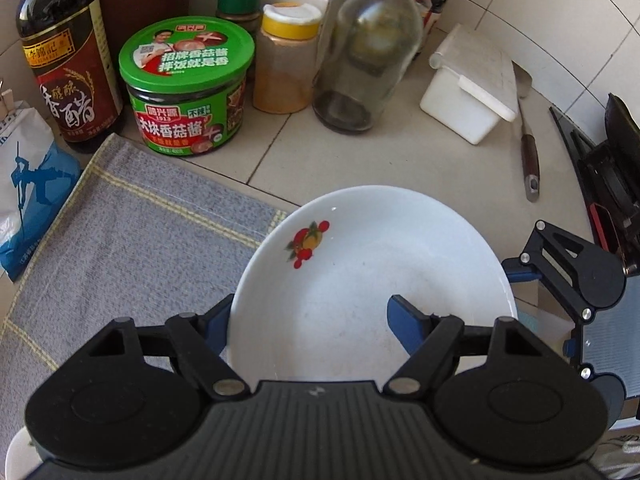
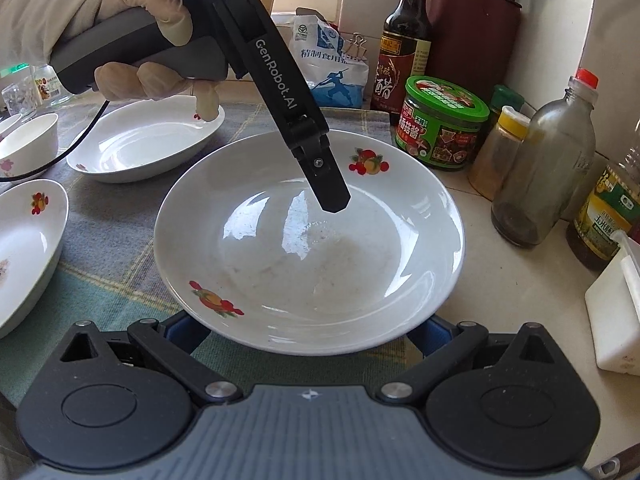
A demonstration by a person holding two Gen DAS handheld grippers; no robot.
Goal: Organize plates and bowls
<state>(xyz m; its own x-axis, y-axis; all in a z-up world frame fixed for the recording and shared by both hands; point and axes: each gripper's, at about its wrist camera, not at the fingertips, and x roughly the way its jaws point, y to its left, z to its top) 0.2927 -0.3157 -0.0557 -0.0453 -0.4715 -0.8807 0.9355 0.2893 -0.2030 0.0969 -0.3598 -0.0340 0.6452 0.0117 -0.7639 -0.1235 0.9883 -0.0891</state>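
Left wrist view shows my left gripper [image 1: 310, 322] spread wide, 1 blue finger [image 1: 406, 326] inside the deep plate [image 1: 360, 264] and the other outside its left rim, neither visibly pressed on it. That plate sits at the right edge of the grey cloth [image 1: 132, 224], partly on the tiled counter [image 1: 340, 160]. Behind it stand a vinegar bottle [image 1: 68, 64], a green-lidded jar [image 1: 184, 84], a yellow-capped spice jar [image 1: 286, 60], a glass bottle [image 1: 370, 52] and a white box [image 1: 468, 88]. My right gripper [image 1: 560, 268] shows at the plate's right rim.

From the right wrist view, my right gripper [image 2: 308, 332] is also open, its blue fingers [image 2: 188, 330] flanking the plate's [image 2: 280, 280] near rim; I cannot tell whether they touch it. My gloved left hand [image 2: 120, 32] holds the other gripper above the plate. 2 more plates [image 2: 140, 148] lie on the cloth's left side, with a small bowl [image 2: 28, 144] near its far left corner.
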